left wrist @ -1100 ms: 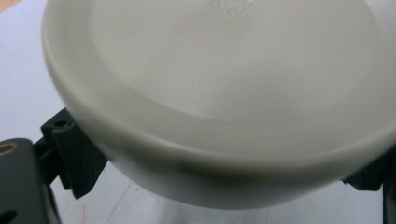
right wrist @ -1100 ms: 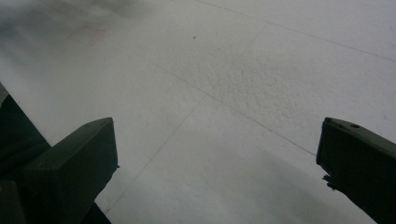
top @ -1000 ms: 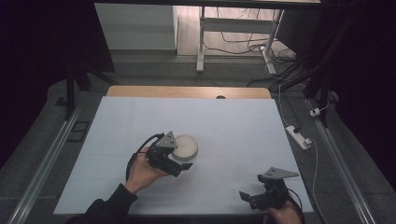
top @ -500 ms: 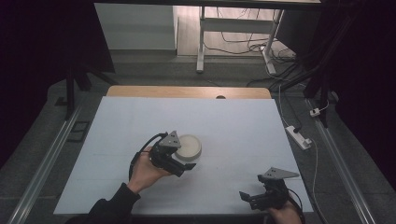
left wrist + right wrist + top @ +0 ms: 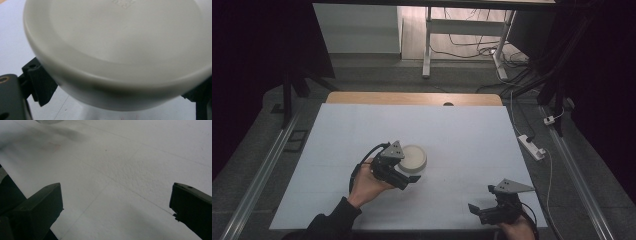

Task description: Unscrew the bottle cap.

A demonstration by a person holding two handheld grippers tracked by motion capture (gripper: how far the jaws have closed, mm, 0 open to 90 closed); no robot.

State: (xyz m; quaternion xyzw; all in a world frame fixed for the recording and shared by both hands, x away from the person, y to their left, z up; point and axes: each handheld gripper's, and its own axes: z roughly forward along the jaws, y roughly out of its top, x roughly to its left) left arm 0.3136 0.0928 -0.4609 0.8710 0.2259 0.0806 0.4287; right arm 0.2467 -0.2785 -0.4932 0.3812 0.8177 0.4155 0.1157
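A shallow white bowl (image 5: 413,157) rests on the white table (image 5: 452,130) left of centre. My left gripper (image 5: 408,173) has come in from the bowl's near side. In the left gripper view the bowl (image 5: 120,50) looms close, and the left gripper (image 5: 115,100) stands open with one black jaw on each side of the bowl's lower wall. Whether the jaws touch the bowl is unclear. My right gripper (image 5: 478,210) is at the table's near right edge, far from the bowl. In its own view the right gripper (image 5: 115,202) is wide open over bare table, holding nothing.
A wooden strip (image 5: 412,98) runs along the table's far edge. A white power strip (image 5: 532,146) lies on the floor to the right. Metal rails (image 5: 262,175) flank the table on both sides. A white desk frame (image 5: 462,30) stands beyond it.
My left gripper has slid right and forward until its jaws flank the bowl. The bowl and the right gripper have stayed in place.
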